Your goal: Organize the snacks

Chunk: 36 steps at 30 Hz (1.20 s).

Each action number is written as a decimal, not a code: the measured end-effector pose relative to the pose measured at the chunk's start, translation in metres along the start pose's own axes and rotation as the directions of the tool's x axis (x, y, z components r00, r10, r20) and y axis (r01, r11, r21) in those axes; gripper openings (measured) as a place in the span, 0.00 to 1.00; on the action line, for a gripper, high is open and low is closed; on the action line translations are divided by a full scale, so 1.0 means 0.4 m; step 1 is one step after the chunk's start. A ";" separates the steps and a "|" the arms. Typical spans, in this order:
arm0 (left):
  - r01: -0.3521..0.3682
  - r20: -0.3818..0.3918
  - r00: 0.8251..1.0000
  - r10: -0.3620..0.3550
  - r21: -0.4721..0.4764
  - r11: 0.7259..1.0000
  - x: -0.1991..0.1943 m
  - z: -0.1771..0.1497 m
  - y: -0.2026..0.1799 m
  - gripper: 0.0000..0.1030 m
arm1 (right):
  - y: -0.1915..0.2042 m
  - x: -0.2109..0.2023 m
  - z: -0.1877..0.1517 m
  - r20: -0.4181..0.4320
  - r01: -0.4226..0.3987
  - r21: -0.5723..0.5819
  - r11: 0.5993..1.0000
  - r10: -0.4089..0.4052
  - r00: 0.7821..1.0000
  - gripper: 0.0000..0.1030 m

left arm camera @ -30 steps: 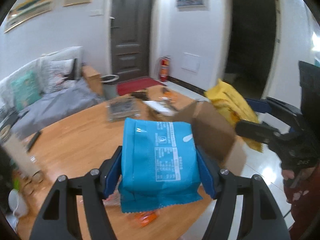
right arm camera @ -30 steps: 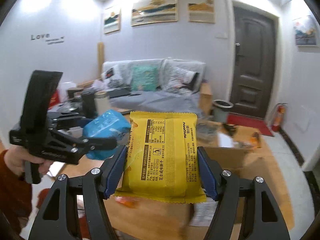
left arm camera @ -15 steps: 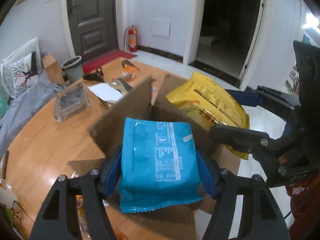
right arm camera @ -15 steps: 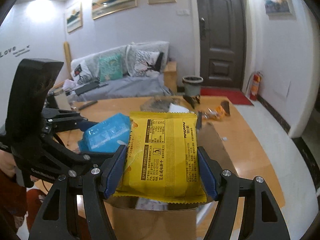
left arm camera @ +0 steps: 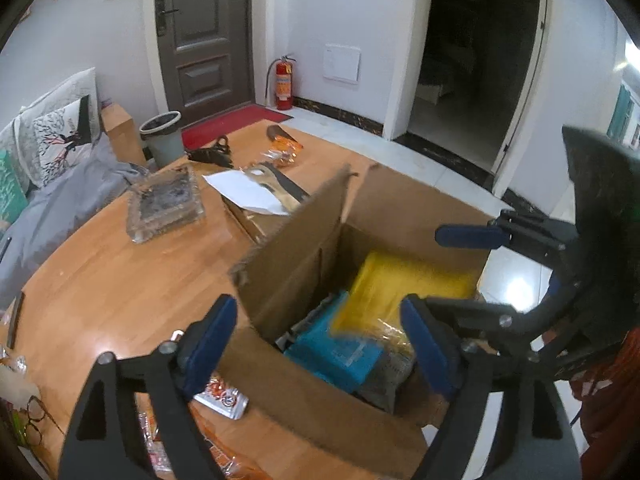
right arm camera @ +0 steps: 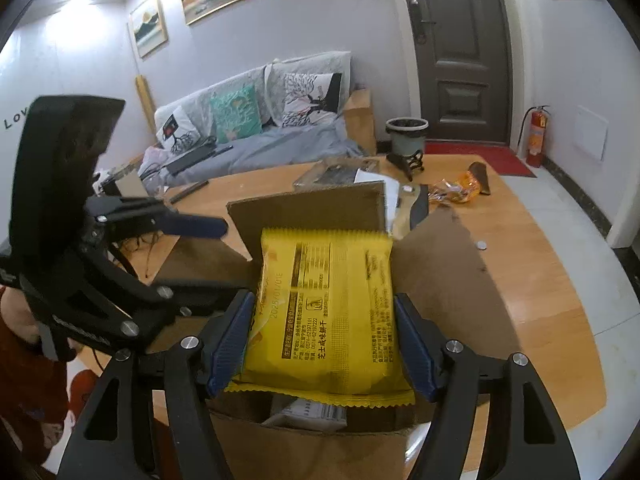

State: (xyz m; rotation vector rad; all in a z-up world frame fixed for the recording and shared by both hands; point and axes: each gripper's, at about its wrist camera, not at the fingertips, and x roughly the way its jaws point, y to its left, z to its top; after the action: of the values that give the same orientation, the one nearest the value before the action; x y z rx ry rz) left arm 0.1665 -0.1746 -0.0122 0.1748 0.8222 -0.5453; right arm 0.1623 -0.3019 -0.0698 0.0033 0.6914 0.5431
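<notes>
Left tongs: jaws have just been opening and stand wide apart, empty. The blue rectangular foil snack packet lies loose inside the open brown cardboard box on the wooden worktop, just beyond the pads, towards 12 o'clock from them; it appears to be released.

Right tongs: jaws have just been opening, yet the yellow rectangular foil snack packet sits between the blue pads, and both pads look to be touching its side edges. Whether the grip bears any load cannot be told. The packet's long axis runs from 6 to 12 o'clock, along the fingers, its far end over the box mouth.

Governing relation, as judged: the box interior lies directly under the yellow packet, so the right hand is the one placed for the next drop, which should need only more opening
</notes>
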 end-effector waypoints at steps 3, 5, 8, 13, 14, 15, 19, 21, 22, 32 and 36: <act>-0.005 0.020 1.000 0.005 -0.022 1.000 -0.019 0.004 0.025 0.82 | 0.007 0.003 0.002 0.005 -0.006 0.001 1.000 0.006 1.000 0.77; -0.008 0.029 1.000 0.009 -0.027 1.000 -0.040 0.001 0.037 0.85 | 0.015 0.003 0.003 0.004 -0.010 -0.004 1.000 0.010 1.000 0.77; -0.034 0.055 0.998 0.035 -0.033 0.999 -0.077 -0.007 0.046 0.90 | 0.033 -0.002 0.004 0.004 -0.005 -0.021 1.000 0.005 1.000 0.77; -0.072 0.095 0.992 0.077 -0.059 0.996 -0.149 -0.024 0.062 0.90 | 0.082 -0.019 0.006 0.014 0.000 -0.050 0.999 0.001 1.000 0.77; -0.084 0.103 0.991 0.091 -0.063 0.994 -0.165 -0.030 0.068 0.90 | 0.093 -0.024 0.006 0.016 0.000 -0.056 0.998 0.001 1.000 0.77; -0.095 0.109 0.989 0.102 -0.068 0.993 -0.180 -0.037 0.074 0.90 | 0.109 -0.030 0.007 0.021 -0.002 -0.067 0.998 0.004 1.000 0.77; -0.125 0.131 0.982 0.137 -0.093 0.988 -0.237 -0.069 0.106 0.90 | 0.175 -0.057 0.011 0.045 -0.005 -0.114 0.994 0.010 0.999 0.77; -0.138 0.139 0.978 0.152 -0.105 0.985 -0.265 -0.092 0.123 0.90 | 0.219 -0.072 0.013 0.057 -0.032 -0.139 0.990 0.040 0.998 0.77; -0.152 0.142 0.976 0.167 -0.112 0.982 -0.282 -0.106 0.134 0.90 | 0.239 -0.077 0.014 0.061 -0.050 -0.148 0.988 0.060 0.996 0.77; -0.232 0.121 0.959 0.258 -0.194 0.953 -0.336 -0.255 0.244 0.90 | 0.476 -0.037 -0.007 -0.004 -0.200 -0.277 0.940 0.208 0.978 0.77; -0.231 0.080 0.963 0.259 -0.256 0.939 -0.307 -0.332 0.302 0.90 | 0.543 0.039 -0.041 -0.069 -0.227 -0.288 0.930 0.216 0.974 0.77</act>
State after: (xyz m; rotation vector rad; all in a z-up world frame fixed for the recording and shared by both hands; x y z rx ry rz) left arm 0.0761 0.0231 -0.0189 0.0177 0.7372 -0.2126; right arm 0.0593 -0.1101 -0.0531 -0.2104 0.6436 0.8630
